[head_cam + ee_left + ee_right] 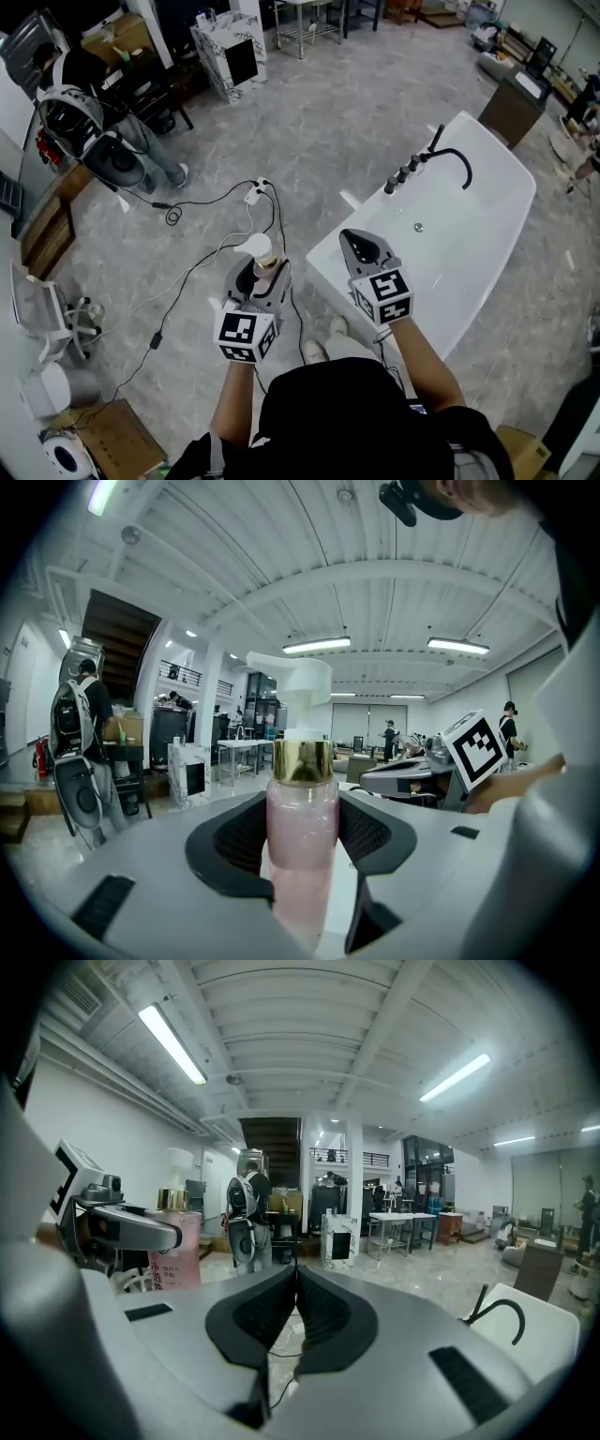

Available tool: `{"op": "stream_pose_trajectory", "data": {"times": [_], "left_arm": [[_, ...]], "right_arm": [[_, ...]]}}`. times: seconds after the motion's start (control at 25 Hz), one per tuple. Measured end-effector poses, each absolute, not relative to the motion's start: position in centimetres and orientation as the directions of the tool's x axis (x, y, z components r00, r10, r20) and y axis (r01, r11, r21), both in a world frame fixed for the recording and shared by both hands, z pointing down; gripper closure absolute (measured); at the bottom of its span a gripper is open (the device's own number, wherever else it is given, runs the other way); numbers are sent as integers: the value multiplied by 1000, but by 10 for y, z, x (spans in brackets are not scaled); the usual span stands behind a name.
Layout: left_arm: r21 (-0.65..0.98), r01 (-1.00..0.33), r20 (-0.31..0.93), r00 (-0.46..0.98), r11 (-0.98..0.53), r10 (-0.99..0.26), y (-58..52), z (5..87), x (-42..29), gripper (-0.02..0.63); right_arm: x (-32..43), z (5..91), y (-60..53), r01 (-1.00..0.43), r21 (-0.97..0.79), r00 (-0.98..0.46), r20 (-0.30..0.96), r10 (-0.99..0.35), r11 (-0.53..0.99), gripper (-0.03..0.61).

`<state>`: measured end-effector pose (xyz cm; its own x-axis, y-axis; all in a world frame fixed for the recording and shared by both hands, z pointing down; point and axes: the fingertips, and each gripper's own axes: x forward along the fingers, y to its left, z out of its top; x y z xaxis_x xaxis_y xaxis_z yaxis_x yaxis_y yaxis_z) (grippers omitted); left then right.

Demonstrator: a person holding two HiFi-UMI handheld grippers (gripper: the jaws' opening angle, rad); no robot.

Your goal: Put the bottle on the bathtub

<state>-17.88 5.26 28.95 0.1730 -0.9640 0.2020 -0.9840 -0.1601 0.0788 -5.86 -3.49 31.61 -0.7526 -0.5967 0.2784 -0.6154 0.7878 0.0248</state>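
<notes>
A pink pump bottle with a gold collar and white pump head stands upright between the jaws of my left gripper, which is shut on it. In the head view the bottle is held over the floor, just left of the white bathtub. The right gripper view shows the bottle at the left, its label visible. My right gripper hovers over the tub's near end, its jaws shut with nothing between them.
A black faucet with knobs sits on the tub's far rim. Cables and a white power strip lie on the grey floor. A person with a backpack rig stands at far left. A marble-patterned box stands behind.
</notes>
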Motion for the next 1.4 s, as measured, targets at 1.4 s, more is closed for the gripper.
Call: {"op": "stream_pose_trajectory", "data": {"times": [1.4], "left_arm": [[206, -964, 532, 254, -167, -808, -106, 502, -104, 385]], "right_arm": [[22, 507, -165, -665, -159, -666, 569, -483, 730, 555]]}}
